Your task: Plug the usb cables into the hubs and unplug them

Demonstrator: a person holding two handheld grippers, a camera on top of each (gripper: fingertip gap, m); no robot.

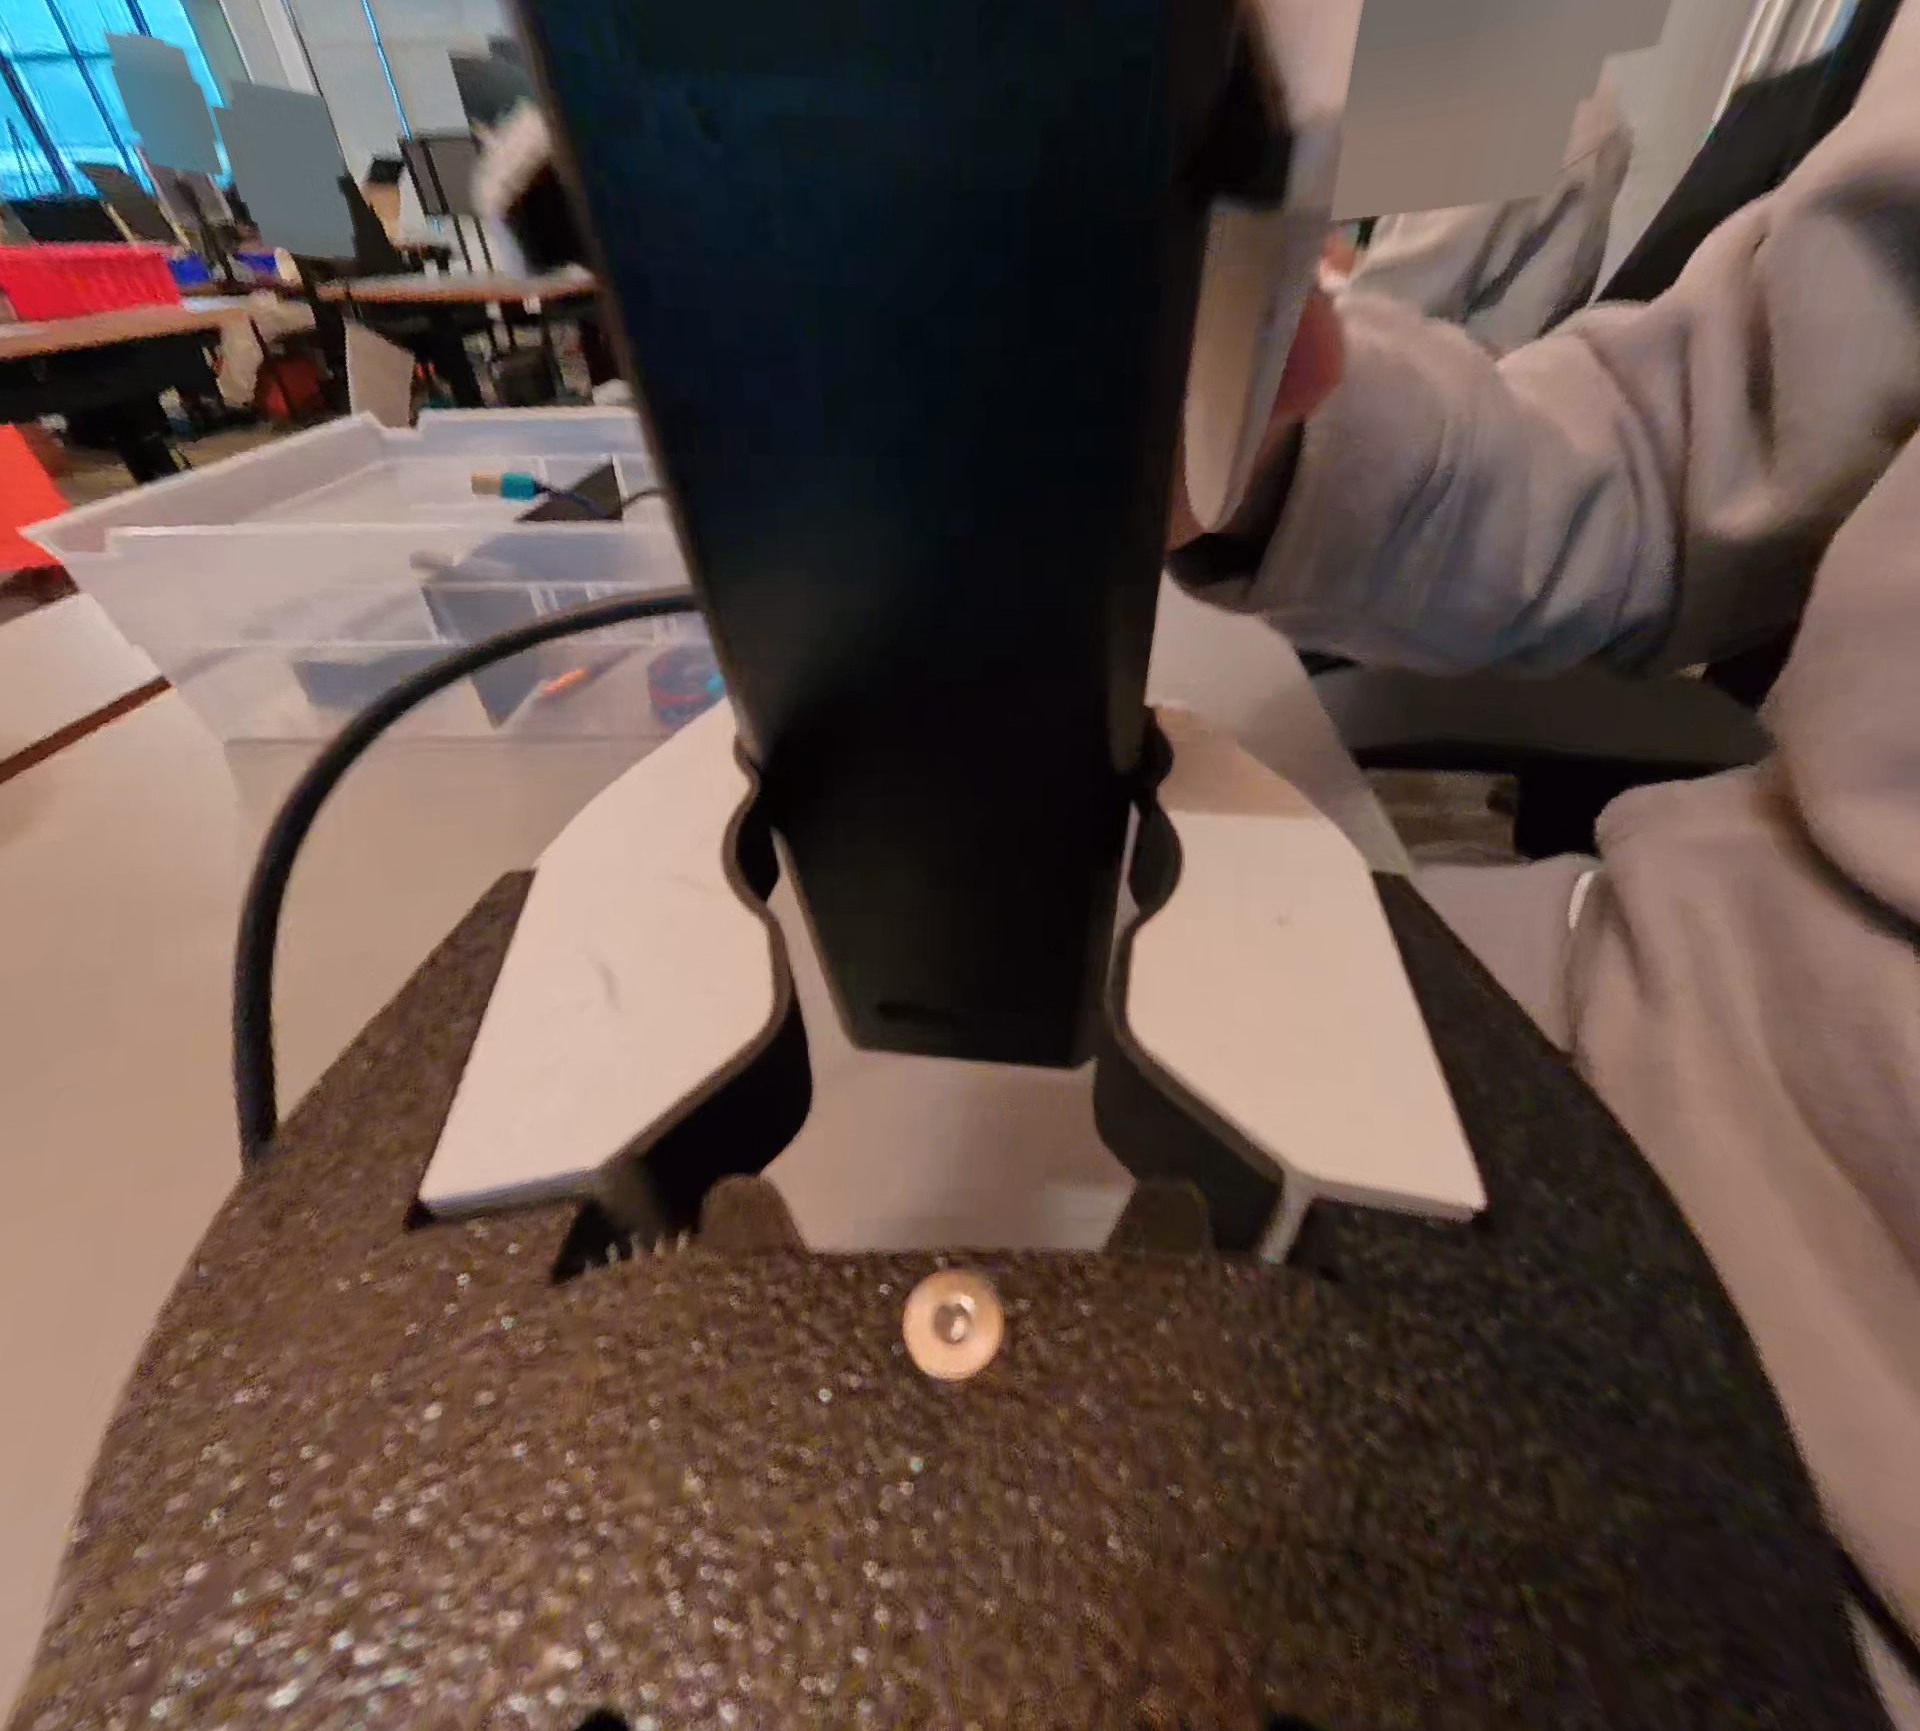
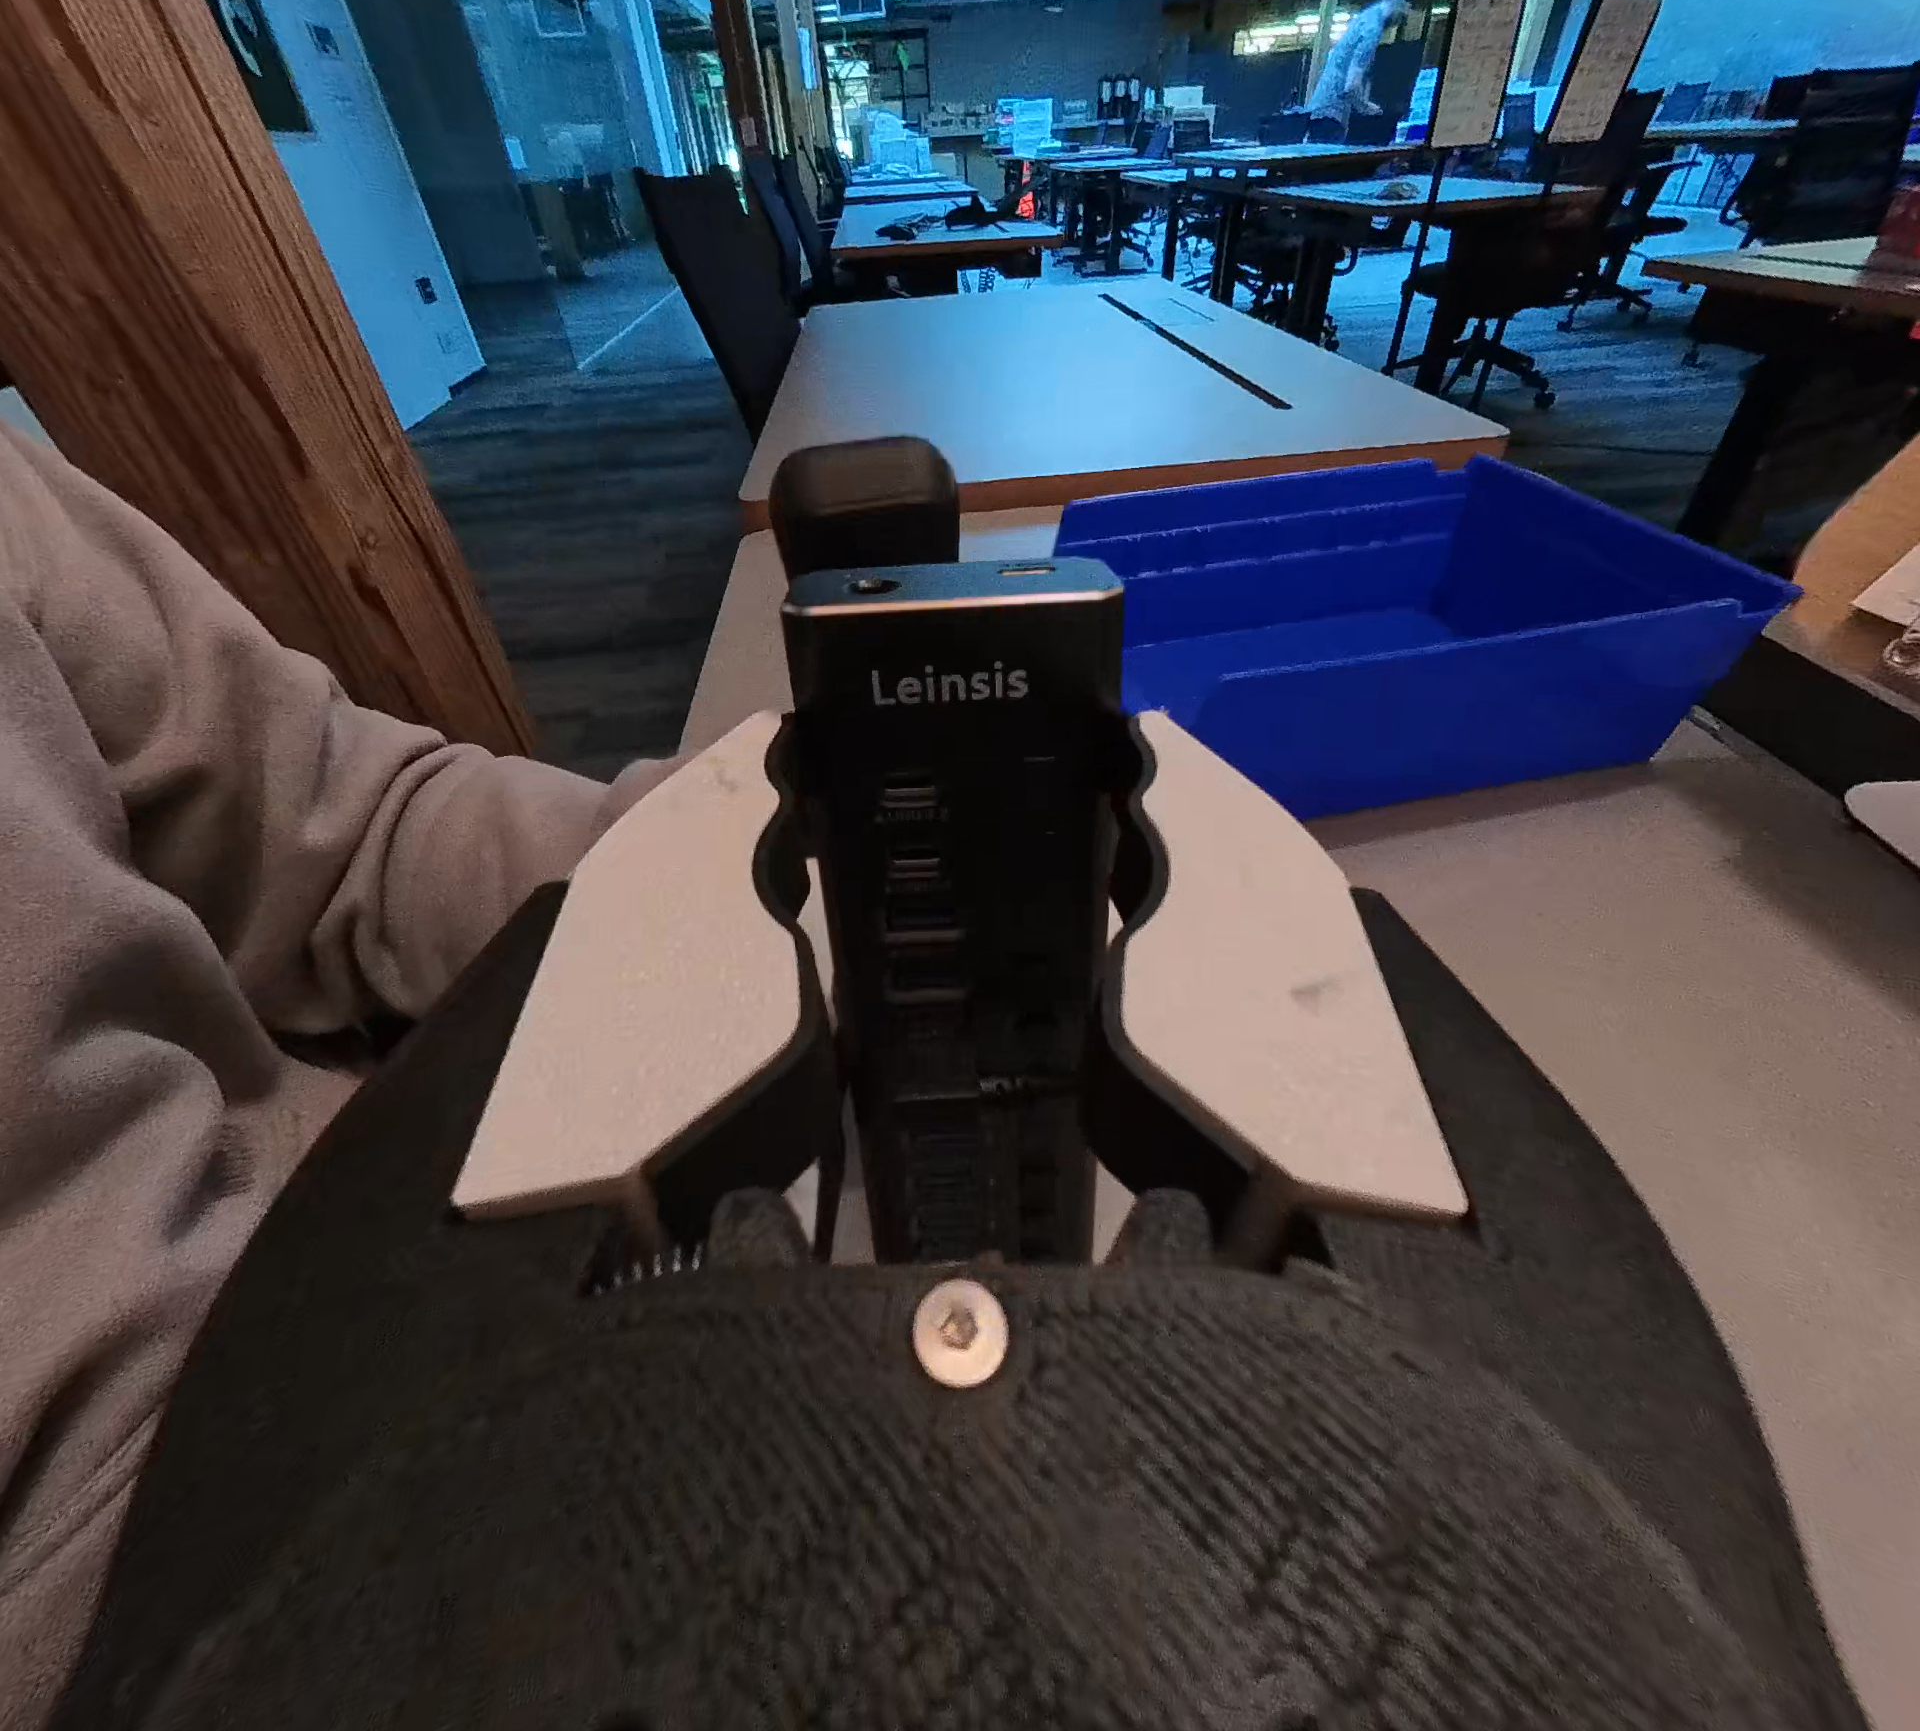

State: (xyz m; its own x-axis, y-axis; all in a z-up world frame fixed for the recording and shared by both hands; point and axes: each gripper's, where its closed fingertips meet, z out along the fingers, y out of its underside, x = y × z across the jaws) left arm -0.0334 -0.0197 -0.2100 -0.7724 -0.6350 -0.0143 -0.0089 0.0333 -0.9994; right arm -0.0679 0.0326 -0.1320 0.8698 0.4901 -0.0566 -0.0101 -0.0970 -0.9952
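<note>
In the left wrist view my left gripper (image 1: 951, 756) is shut on a long dark hub (image 1: 883, 331) that stands up from between the fingers and fills the middle of the view. A black cable (image 1: 312, 767) loops on the left and runs behind the hub. In the right wrist view my right gripper (image 2: 956, 736) is shut on a black hub (image 2: 951, 902) with a row of ports on its face and white lettering near its top end. A rounded black piece (image 2: 862, 497) shows just behind this hub's top; I cannot tell what it is.
A clear plastic bin (image 1: 312, 559) with small parts stands on the pale table (image 1: 104, 954) at the back left. A blue bin (image 2: 1403, 725) sits on the table to the right. A person's grey sleeve (image 1: 1507, 486) is close on the right, and also shows at the left of the right wrist view (image 2: 208, 798).
</note>
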